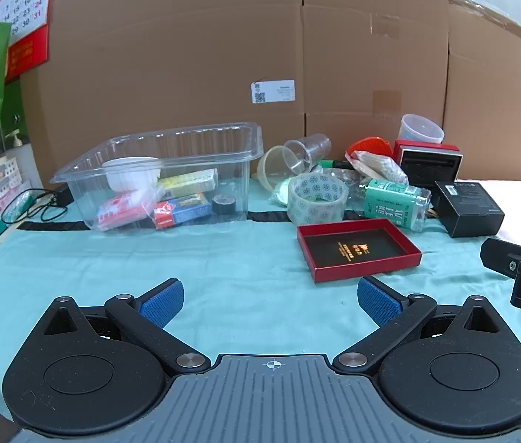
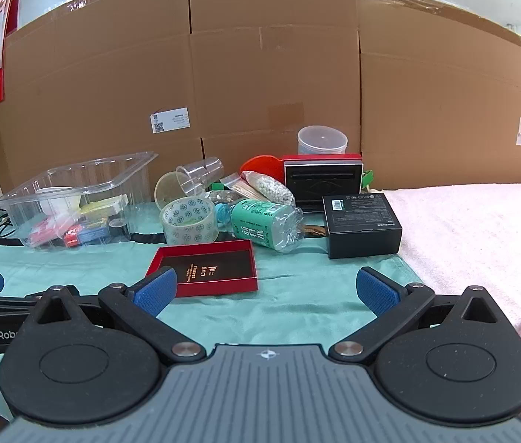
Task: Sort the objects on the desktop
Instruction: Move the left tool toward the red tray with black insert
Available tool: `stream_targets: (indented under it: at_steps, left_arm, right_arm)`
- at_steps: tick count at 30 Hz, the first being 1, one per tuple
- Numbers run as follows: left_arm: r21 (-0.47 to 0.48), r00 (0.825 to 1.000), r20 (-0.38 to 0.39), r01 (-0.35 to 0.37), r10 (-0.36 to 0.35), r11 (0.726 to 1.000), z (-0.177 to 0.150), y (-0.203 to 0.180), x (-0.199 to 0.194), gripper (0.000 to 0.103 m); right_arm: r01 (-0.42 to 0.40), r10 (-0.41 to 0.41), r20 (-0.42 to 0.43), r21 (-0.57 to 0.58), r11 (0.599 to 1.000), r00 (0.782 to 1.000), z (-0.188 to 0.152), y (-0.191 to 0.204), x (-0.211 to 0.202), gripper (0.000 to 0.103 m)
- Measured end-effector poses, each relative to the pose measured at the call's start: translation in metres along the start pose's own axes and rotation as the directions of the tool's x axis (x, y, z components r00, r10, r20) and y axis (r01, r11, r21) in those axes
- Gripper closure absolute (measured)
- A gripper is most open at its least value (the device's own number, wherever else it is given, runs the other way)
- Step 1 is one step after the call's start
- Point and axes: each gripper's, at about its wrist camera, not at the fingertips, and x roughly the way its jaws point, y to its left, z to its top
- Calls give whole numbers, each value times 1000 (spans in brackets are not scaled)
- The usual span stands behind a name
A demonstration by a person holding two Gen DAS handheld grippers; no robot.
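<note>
A clear plastic bin (image 1: 172, 147) (image 2: 75, 181) at the back left holds small boxes, a white cup and a black tape roll. A shallow red box (image 1: 358, 249) (image 2: 207, 267) lies on the teal cloth. Behind it are a clear tape roll (image 1: 317, 199) (image 2: 188, 219), a green-labelled bottle (image 1: 395, 203) (image 2: 264, 223) on its side and a black box (image 1: 469, 206) (image 2: 362, 223). My left gripper (image 1: 271, 302) is open and empty above the cloth. My right gripper (image 2: 266, 289) is open and empty, its left finger just in front of the red box.
Cardboard boxes (image 1: 297, 55) form a wall behind. Plastic cups (image 1: 297, 158), a bag of beads (image 2: 271, 186), a red-edged black case (image 2: 321, 179) and a lidded tub (image 2: 321, 140) crowd the back. A white towel (image 2: 482, 236) lies on the right. Cables (image 1: 35, 206) lie at the left.
</note>
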Motion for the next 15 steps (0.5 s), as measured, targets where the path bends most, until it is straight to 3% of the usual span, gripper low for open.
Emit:
stream_targets:
  at_steps: [15]
  left_arm:
    - [-11, 1000, -13, 8, -8, 1000, 0, 2, 1, 0]
  right_arm:
    - [-4, 4, -9, -1, 1000, 1000, -2, 1, 2, 0]
